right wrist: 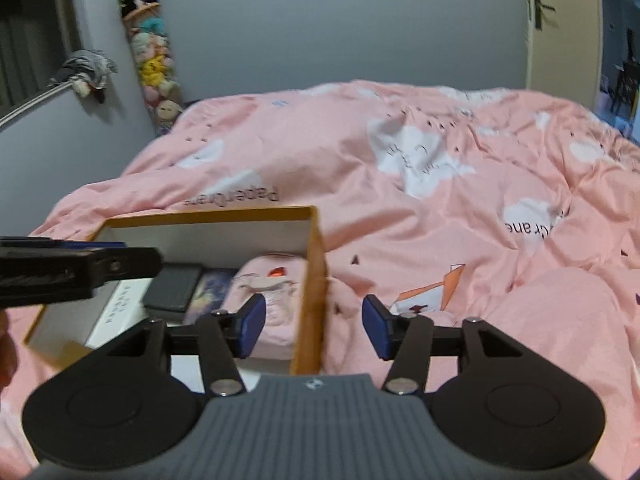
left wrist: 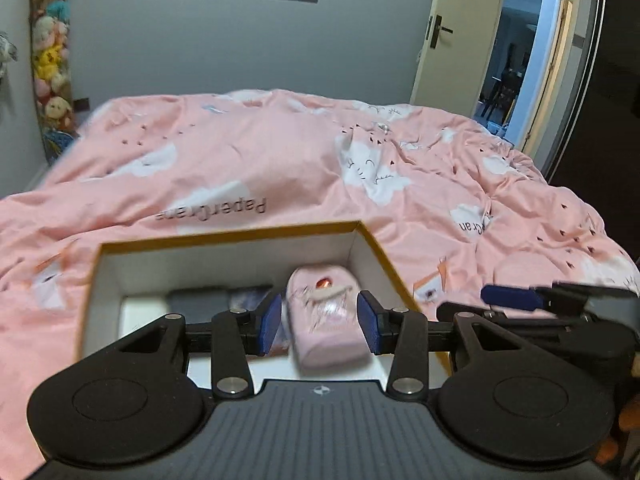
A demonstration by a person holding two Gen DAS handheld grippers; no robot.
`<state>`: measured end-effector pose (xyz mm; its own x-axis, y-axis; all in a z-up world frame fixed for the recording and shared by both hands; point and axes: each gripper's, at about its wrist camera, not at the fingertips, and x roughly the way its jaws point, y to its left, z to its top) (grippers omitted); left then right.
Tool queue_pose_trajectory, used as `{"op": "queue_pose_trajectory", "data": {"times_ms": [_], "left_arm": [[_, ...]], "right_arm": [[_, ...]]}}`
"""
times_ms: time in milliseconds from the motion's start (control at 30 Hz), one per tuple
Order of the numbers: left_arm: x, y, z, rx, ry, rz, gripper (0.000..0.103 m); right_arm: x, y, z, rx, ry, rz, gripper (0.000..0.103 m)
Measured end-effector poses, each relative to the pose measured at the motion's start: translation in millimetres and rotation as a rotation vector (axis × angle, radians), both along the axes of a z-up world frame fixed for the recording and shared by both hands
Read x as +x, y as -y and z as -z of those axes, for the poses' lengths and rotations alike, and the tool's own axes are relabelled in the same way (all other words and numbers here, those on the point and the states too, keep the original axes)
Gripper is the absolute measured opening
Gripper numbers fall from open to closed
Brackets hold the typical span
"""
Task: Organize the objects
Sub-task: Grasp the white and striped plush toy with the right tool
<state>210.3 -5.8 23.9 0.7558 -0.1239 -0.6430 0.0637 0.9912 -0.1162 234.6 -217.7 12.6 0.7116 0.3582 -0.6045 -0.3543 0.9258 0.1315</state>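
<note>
Both wrist views over the bed. My left gripper (left wrist: 318, 324) hangs above the open cardboard box (left wrist: 224, 236), its jaws part open and straddling, in the line of sight, the pink pouch (left wrist: 326, 320); I judge no contact, nothing held. The pouch lies in the box's right end, long axis running away from the camera, beside a dark case (right wrist: 174, 286). My right gripper (right wrist: 314, 328) stands wider, empty, its jaws astride the box's right wall (right wrist: 310, 292). The left is the nearer to the pouch; anything still to sort on the pink duvet (right wrist: 440, 220) lies rightward.
</note>
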Motion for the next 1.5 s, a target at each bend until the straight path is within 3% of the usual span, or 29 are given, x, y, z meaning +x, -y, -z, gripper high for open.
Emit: {"op": "queue_pose_trajectory", "data": {"times_ms": [200, 400, 567, 767, 900, 1000, 1133, 1233, 1500], "left_arm": [[-61, -5, 13, -0.028, -0.073, -0.027, 0.049], [-95, -20, 51, -0.032, -0.294, -0.144, 0.043], [-112, -32, 73, -0.02, -0.405, -0.199, 0.042], [-125, -43, 80, 0.031, -0.419, -0.233, 0.042], [-135, -49, 85, 0.006, -0.42, -0.233, 0.042], [-140, -49, 87, -0.007, -0.419, -0.222, 0.042], [-143, -51, 85, -0.031, -0.406, -0.211, 0.042], [-144, -53, 85, -0.05, -0.402, -0.205, 0.042], [-148, -57, 77, -0.093, -0.347, -0.221, 0.042]], "right_arm": [[-51, -12, 7, -0.036, -0.018, -0.085, 0.062], [-91, -38, 29, -0.069, -0.17, -0.243, 0.061], [-132, -71, 37, -0.174, -0.176, -0.406, 0.061], [-164, -100, 39, -0.238, -0.201, -0.601, 0.06], [-177, -119, 51, -0.311, -0.233, -0.667, 0.06], [-171, -126, 67, -0.326, -0.332, -0.675, 0.064], [-157, -117, 81, -0.258, -0.499, -0.639, 0.066], [-152, -107, 90, -0.18, -0.617, -0.61, 0.057], [-158, -94, 62, -0.123, -0.533, -0.583, 0.052]]}}
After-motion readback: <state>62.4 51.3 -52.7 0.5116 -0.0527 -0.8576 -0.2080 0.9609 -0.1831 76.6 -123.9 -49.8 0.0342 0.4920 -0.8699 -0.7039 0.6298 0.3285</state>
